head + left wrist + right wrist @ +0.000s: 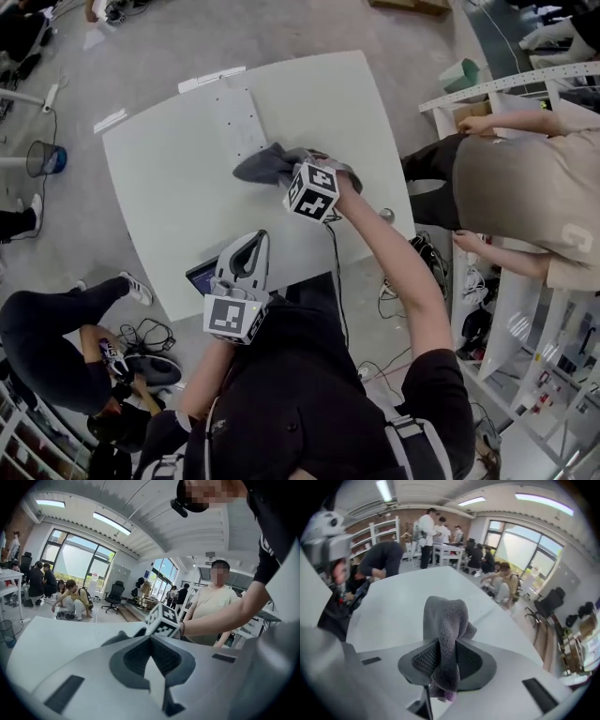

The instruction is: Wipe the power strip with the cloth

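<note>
1. Table (169, 178) – white, roughly square, set at an angle on a grey floor. Most of its top is bare.
2. Bystanders – one in a beige top (525, 187) stands just off the table's right side. Another in dark clothes (47, 342) crouches on the floor at lower left, among cables.
3. Waste bin (44, 157) – on the floor, left of the table and well apart from it.
4. Power strip (238, 120) – long and white, lying flat on the far part of the table. It runs from near the far edge toward the middle, slightly skewed.
5. Right gripper (444, 654) – reaches over the table middle, just beside the strip's near end. Its jaws are pinching the cloth between the dark pads.
6. Left gripper (150, 640) – sits by the table's near edge, well apart from the strip. Its pads are pressed together at the tips with nothing between them, and it looks across the table at the right gripper's marker cube (163, 620).
7. Cloth (445, 613) – grey and fleecy. In the right gripper view a bunched fold stands out past the pads. In the head view the rest trails left from the jaws onto the table at the strip's near end. I can't tell whether it touches the strip.
8. Dark flat thing (200, 275) – at the table's near edge, partly hidden behind the left gripper.
</note>
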`<control>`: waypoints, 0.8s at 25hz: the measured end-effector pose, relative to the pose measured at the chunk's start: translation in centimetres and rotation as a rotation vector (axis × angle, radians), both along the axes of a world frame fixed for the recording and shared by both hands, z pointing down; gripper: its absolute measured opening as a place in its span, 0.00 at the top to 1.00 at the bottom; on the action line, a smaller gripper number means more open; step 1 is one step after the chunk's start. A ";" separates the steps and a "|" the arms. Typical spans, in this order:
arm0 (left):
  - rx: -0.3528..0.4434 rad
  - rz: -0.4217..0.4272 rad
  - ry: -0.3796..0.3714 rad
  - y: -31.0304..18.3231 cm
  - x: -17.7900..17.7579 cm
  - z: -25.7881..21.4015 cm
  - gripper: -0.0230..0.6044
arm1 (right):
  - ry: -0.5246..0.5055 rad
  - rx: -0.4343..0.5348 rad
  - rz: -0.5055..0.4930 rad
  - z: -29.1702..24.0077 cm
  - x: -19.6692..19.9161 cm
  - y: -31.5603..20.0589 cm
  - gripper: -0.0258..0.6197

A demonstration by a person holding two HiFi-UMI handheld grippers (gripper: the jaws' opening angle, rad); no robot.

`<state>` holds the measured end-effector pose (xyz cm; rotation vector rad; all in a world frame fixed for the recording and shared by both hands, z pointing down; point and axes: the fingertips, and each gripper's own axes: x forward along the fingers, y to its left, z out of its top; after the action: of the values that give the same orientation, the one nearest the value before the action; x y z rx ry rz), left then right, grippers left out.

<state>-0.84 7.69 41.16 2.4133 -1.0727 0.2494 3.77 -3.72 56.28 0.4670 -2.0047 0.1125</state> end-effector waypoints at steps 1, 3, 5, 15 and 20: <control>0.000 0.018 -0.004 0.3 0.7 0.0 0.91 | -0.003 0.026 0.068 -0.1 0.2 -2.1 0.81; 0.013 0.058 -0.010 0.8 1.8 -0.2 0.91 | 0.015 0.086 0.144 -0.4 -0.9 -6.7 0.81; 0.026 0.085 0.003 1.4 2.6 -0.5 0.91 | 0.041 0.144 0.171 -1.3 -2.7 -11.1 0.81; -0.079 0.027 0.032 -0.2 2.3 1.4 0.91 | 0.205 0.128 0.093 0.4 -5.4 -22.7 0.81; -0.052 -0.020 0.042 0.0 -0.9 2.9 0.91 | 0.204 0.041 0.003 3.4 -9.0 -19.5 0.81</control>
<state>-1.71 7.71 44.02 2.3504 -1.0585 0.2157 -5.22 -23.26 59.65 0.4879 -1.8088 0.0242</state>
